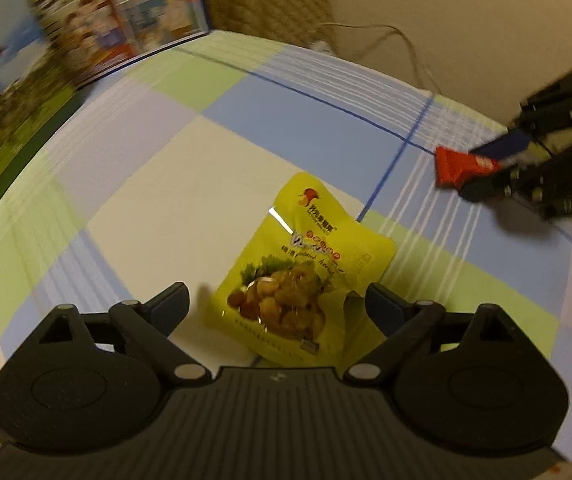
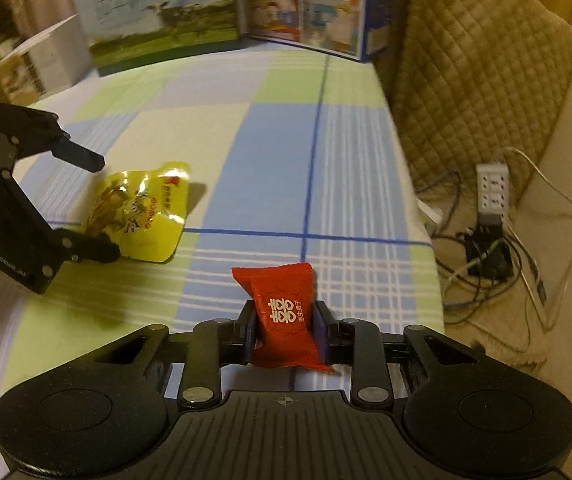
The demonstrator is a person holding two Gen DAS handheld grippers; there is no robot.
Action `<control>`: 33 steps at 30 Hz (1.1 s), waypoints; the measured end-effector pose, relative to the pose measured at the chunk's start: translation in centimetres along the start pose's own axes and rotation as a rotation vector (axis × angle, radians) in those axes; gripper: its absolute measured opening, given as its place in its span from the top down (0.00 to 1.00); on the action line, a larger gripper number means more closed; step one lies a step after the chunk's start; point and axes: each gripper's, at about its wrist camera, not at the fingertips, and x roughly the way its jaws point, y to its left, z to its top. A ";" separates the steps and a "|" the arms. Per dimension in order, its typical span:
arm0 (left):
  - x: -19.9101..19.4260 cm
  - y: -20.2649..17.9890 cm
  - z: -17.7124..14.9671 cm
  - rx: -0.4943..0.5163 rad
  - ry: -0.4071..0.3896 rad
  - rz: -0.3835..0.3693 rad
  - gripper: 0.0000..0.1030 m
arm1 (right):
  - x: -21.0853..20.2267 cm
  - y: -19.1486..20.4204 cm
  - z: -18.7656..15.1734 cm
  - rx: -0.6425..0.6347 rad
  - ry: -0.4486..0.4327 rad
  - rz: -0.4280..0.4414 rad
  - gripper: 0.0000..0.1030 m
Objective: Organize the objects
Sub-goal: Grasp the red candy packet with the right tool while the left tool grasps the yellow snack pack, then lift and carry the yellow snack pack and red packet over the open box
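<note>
Fingers of the right gripper (image 2: 283,326) clamp a red candy packet (image 2: 286,320) by its sides, just above the checked tablecloth (image 2: 245,152) near its right edge. Left gripper (image 1: 275,300) stands wide, its jaws straddling the near end of a yellow snack pouch (image 1: 294,276) that lies on the cloth; whether a pad touches the pouch I cannot tell. At the far end of the table stands a printed carton (image 2: 221,4). Right of the table, a power strip (image 2: 493,190) and tangled cables lie on the floor.
</note>
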 end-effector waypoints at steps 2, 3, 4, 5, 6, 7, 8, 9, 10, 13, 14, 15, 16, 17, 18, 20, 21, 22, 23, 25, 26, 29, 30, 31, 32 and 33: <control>0.6 0.1 0.2 0.049 0.005 -0.028 0.10 | -0.2 -0.2 -0.1 0.025 -0.001 -0.007 0.75; 0.9 0.1 0.3 0.065 0.002 -0.040 0.10 | -0.3 -0.3 -0.1 0.037 -0.002 -0.007 0.75; 1.1 0.1 0.3 0.075 -0.001 -0.052 0.10 | -0.4 -0.4 -0.1 0.044 -0.002 -0.008 0.75; 1.2 0.2 0.4 0.080 -0.008 -0.068 0.10 | -0.5 -0.4 -0.2 0.049 -0.003 -0.012 0.75; 1.3 0.3 0.4 0.079 -0.011 -0.079 0.12 | -0.5 -0.5 -0.2 0.054 -0.005 -0.014 0.75; 1.3 0.3 0.5 0.076 -0.013 -0.085 0.15 | -0.6 -0.4 -0.3 0.056 -0.006 -0.015 0.75; 1.3 0.2 0.5 0.073 -0.018 -0.092 0.18 | -0.6 -0.3 -0.3 0.056 -0.008 -0.017 0.75; 1.1 0.1 0.4 0.071 -0.025 -0.100 0.24 | -0.6 -0.3 -0.4 0.057 -0.010 -0.020 0.75; 1.1 -0.1 0.3 0.064 -0.030 -0.101 0.26 | -0.6 -0.2 -0.5 0.055 -0.011 -0.024 0.75; 0.8 -0.5 0.0 0.044 -0.046 -0.068 0.29 | -0.3 0.1 -0.5 0.043 -0.011 -0.037 0.75; 0.6 -0.7 -0.2 0.028 -0.049 -0.058 0.30 | -0.3 0.1 -0.5 0.039 -0.010 -0.041 0.75; 0.4 -0.8 -0.4 0.008 -0.051 -0.048 0.31 | -0.2 0.2 -0.5 0.035 -0.009 -0.042 0.75; 0.2 -0.9 -0.6 -0.016 -0.052 -0.040 0.32 | -0.2 0.2 -0.6 0.031 -0.009 -0.043 0.75; 0.0 -0.9 -0.9 -0.045 -0.053 -0.030 0.32 | -0.2 0.3 -0.6 0.029 -0.008 -0.043 0.75; -0.3 -1.0 -1.1 -0.079 -0.052 -0.019 0.33 | -0.2 0.4 -0.6 0.026 -0.008 -0.043 0.75; -0.8 -1.1 -1.9 -0.148 -0.051 0.005 0.34 | -0.2 0.7 -0.7 0.014 -0.008 -0.040 0.75; -1.1 -1.2 -2.3 -0.186 -0.049 0.020 0.34 | -0.3 0.9 -0.8 0.008 -0.008 -0.036 0.75; -1.4 -1.3 -2.8 -0.220 -0.046 0.034 0.34 | -0.3 1.2 -0.9 0.001 -0.007 -0.029 0.75; -1.8 -1.5 -3.3 -0.256 -0.045 0.052 0.34 | -0.4 1.5 -1.1 -0.007 -0.007 -0.021 0.75; -2.6 -1.9 -4.4 -0.321 -0.041 0.078 0.34 | -0.5 2.3 -1.4 -0.025 -0.007 -0.007 0.75; -3.0 -2.2 -4.9 -0.355 -0.038 0.089 0.34 | -0.6 2.7 -1.6 -0.034 -0.006 0.002 0.75; -4.5 -3.0 -6.8 -0.437 -0.027 0.117 0.35 | -0.9 3.9 -2.1 -0.055 -0.003 0.036 0.75; -4.9 -3.2 -7.4 -0.461 -0.024 0.122 0.35 | -1.0 4.3 -2.3 -0.061 0.000 0.047 0.75; -5.4 -3.3 -8.0 -0.481 -0.021 0.124 0.36 | -1.0 4.7 -2.4 -0.067 0.003 0.058 0.75; -5.9 -3.5 -8.6 -0.498 -0.017 0.128 0.36 | -1.1 5.1 -2.6 -0.074 0.006 0.070 0.75; -6.3 -3.7 -9.1 -0.517 -0.013 0.132 0.37 | -1.2 5.4 -2.8 -0.081 0.010 0.082 0.75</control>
